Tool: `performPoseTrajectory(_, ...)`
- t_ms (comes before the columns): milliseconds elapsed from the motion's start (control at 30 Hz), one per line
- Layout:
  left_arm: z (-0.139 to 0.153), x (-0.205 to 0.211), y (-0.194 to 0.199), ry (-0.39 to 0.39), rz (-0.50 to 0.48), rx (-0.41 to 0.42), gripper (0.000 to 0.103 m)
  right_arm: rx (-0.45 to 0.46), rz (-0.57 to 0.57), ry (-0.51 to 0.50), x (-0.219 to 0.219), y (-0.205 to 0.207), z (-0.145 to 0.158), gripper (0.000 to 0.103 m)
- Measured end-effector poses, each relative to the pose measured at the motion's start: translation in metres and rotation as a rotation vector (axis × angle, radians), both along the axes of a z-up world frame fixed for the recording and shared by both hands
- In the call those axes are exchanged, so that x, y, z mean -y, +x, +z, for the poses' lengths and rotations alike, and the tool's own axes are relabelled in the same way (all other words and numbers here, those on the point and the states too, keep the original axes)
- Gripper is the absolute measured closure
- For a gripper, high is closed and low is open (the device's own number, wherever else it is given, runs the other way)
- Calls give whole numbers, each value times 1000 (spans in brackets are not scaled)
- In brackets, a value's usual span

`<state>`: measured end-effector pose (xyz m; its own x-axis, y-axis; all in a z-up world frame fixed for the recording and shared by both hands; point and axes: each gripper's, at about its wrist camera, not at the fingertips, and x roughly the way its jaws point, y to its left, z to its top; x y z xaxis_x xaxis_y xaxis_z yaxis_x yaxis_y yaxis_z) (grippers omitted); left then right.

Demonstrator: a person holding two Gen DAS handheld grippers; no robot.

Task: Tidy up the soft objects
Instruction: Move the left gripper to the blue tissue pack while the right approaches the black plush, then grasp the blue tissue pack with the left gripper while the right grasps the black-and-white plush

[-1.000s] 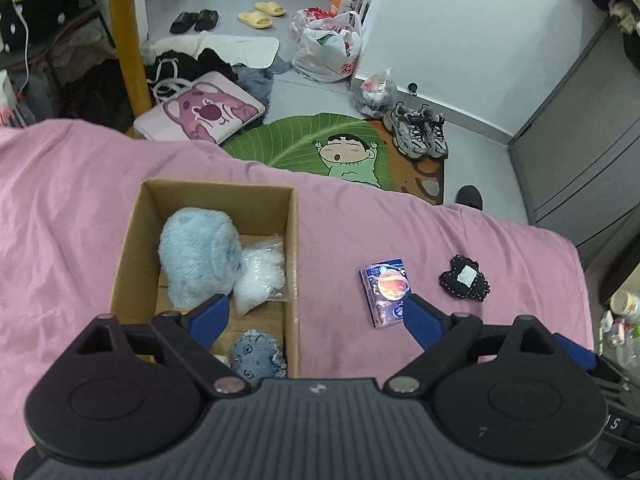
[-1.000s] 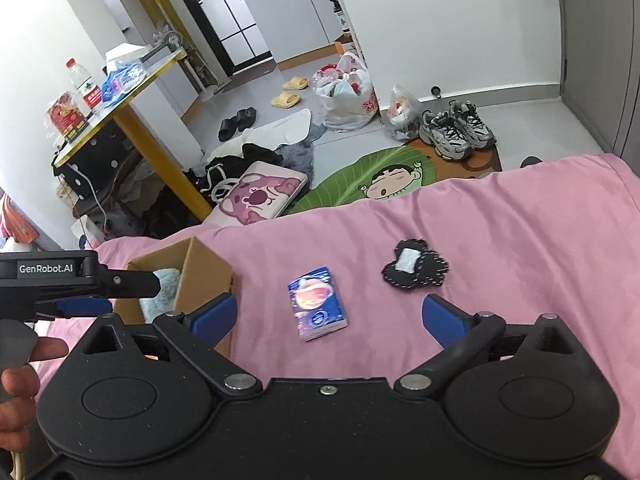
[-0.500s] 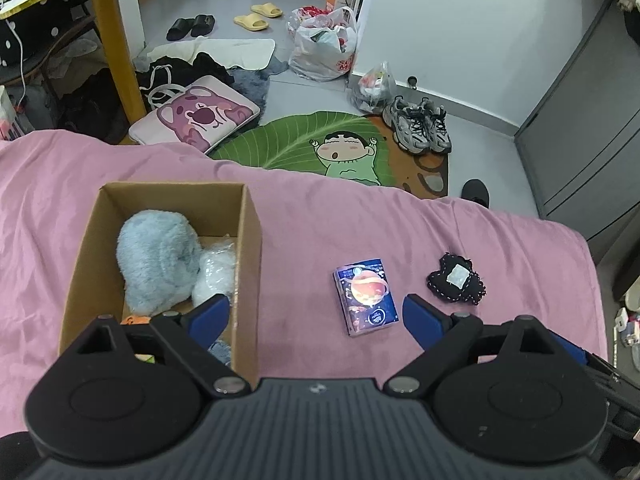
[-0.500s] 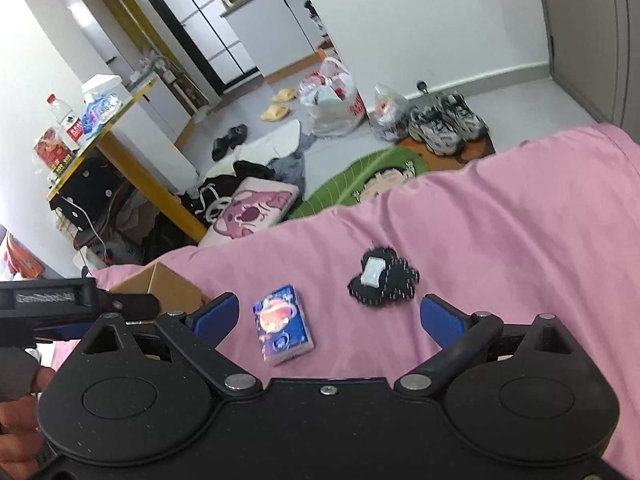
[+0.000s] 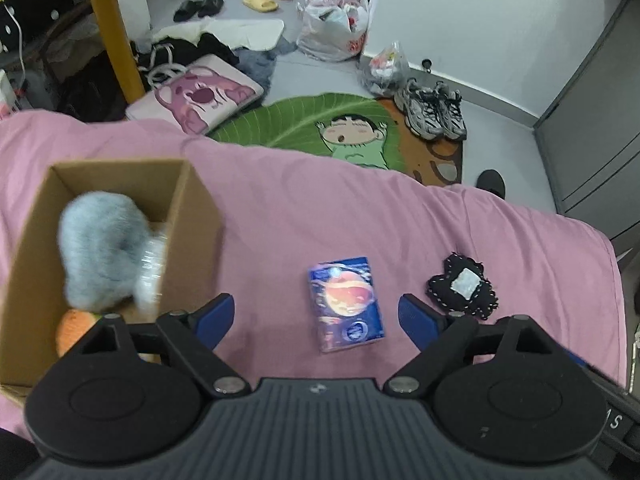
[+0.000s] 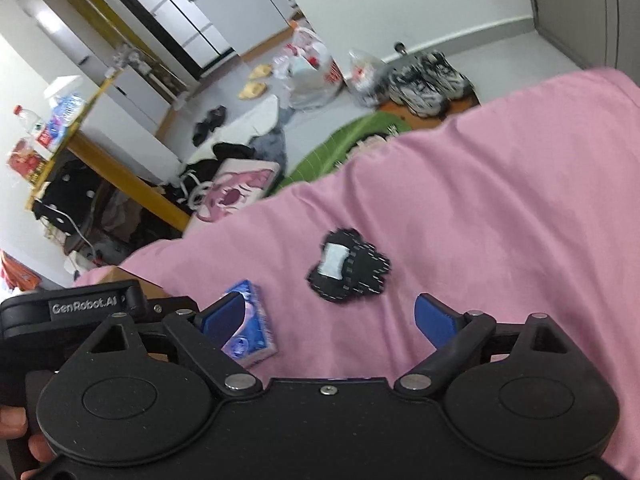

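Left tool (image 5: 316, 312): jaws spread wide, nothing between them, hovering over the pink bedsheet (image 5: 320, 208). Right tool (image 6: 330, 318): likewise wide and empty.

Item 1, tissue pack (image 5: 346, 304), blue with a planet print: flat on the sheet, just ahead of the left tool and between its fingers' line of reach. In the right wrist view the same pack (image 6: 252, 340) is partly hidden behind that tool's left finger.

Item 2, black patch (image 6: 348, 266) with white stitching and a pale label: flat on the sheet, beside the pack, ahead of the right tool.

Item 3, cardboard box (image 5: 192, 216): on the bed to the left, holding a grey plush (image 5: 102, 248), a clear bag and something orange.

Risks, as judged:
- Both tools sit close together; reaching for neighbouring items could make them collide.
- Patch lies thin and flat; fingers may pinch sheet with it, or slide over it.
- Pack's glossy wrap may slip from a shallow grip.
- Box is light and rests on soft bedding; a nudge in passing could tip it.
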<state>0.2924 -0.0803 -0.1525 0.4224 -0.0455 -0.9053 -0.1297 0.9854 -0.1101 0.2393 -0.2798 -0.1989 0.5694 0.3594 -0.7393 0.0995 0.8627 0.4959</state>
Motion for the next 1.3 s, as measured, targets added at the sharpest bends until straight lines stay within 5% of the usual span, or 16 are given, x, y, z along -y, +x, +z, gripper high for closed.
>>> performPoseTrajectory(533,-60,28,31,43,60,-109,24,-47,14,31,-6,33,-28,18)
performPoseTrajectory(933,-79,27,36,78,60,-163,53,-15,18,-77,-19,43,-39,21)
performPoseTrajectory(1033,-74,26,35,68,56,-164,53,8,41,-143,-25,43,-39,31)
performPoseTrajectory(1167,-59,19,29,69,52,-146,53,6,8,-214,-22,39,-36,66)
performPoseTrajectory(1300,-44,9,25,62,55,-134,53,-2,-25,-234,-17,32,-34,77)
